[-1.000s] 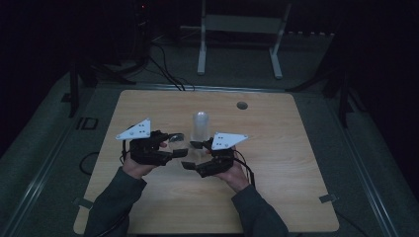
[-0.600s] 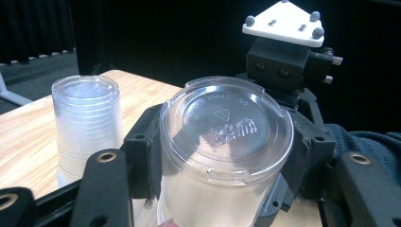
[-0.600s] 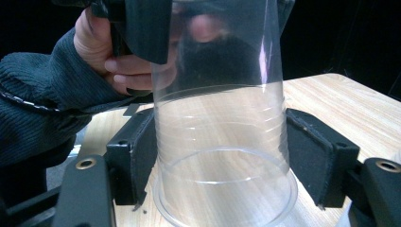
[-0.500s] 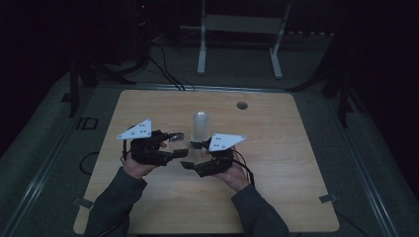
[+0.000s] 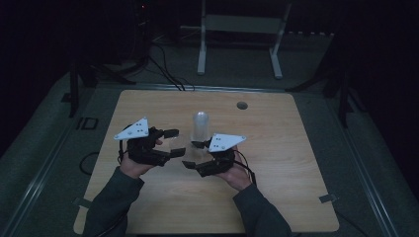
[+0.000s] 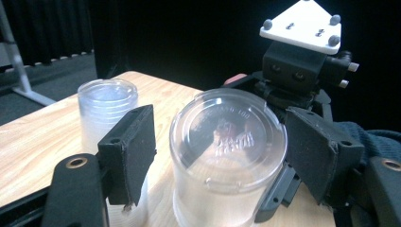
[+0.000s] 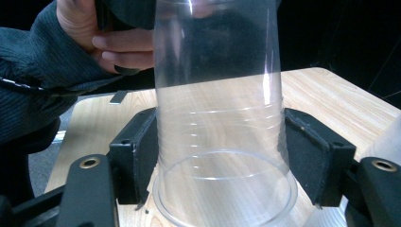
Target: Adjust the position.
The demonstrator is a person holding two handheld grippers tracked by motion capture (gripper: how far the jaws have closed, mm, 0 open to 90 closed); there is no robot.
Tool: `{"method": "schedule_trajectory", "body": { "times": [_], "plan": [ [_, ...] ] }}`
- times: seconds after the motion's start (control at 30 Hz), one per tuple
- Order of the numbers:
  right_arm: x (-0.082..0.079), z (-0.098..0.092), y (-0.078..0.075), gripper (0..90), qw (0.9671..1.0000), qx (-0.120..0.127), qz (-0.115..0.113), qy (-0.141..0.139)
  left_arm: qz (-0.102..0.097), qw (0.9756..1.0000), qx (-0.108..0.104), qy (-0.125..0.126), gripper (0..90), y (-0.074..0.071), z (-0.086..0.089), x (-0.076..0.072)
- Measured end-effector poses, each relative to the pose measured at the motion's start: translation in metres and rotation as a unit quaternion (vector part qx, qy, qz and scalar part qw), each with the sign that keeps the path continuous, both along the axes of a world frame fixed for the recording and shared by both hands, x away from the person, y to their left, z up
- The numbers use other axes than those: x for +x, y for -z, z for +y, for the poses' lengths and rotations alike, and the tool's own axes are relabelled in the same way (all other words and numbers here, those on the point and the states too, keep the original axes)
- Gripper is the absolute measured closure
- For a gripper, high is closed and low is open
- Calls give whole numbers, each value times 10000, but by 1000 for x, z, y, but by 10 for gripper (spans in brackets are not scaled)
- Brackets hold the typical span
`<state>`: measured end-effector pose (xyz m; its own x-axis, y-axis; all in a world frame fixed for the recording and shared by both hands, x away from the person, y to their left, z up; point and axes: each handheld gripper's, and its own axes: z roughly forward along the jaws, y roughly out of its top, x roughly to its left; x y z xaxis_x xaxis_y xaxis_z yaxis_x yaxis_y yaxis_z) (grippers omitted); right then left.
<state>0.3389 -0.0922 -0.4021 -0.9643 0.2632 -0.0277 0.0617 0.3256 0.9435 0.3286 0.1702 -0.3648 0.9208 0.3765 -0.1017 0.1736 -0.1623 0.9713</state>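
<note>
— Between my right claw (image 7: 220, 163) pads stands the clear, thin-walled plastic cup (image 7: 220, 118), upside down, rim on the pale wooden desk (image 5: 296, 163). The pads press its sides near the rim, so I have it held. My left claw (image 6: 222, 156) has just been opening; its jaws stand wide on either side of the cup's flat base, off the plastic.

— What could go wrong?

— The wall is soft. Squeeze harder and it may buckle or pop out sideways; lift it crooked and the rim could drag on the desk.

— Anything close by?

— A stack of the same clear cups (image 6: 106, 106), also upside down, stands just beyond my left claw, near enough to knock over with a careless swing. My two claws sit almost nose to nose, so they could bump. The dark round hole (image 5: 242, 105) in the desk lies well away.
</note>
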Motion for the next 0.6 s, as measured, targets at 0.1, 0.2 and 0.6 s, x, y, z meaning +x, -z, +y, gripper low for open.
{"method": "schedule_trajectory", "body": {
  "times": [0.1, 0.2, 0.6],
  "plan": [
    [1, -2, -1, 310, 10000, -50, -48, 57, 3, 10000, 12, -65, 270, 0, 2, 0],
    [1, -4, -2, 310, 9997, -142, -107, 153, -1, 9999, 1, -106, 269, -1, 4, 0],
    [3, -10, -6, 311, 9981, -415, -264, 373, -20, 9998, 44, -196, 272, -2, 10, -1]
  ]
}}
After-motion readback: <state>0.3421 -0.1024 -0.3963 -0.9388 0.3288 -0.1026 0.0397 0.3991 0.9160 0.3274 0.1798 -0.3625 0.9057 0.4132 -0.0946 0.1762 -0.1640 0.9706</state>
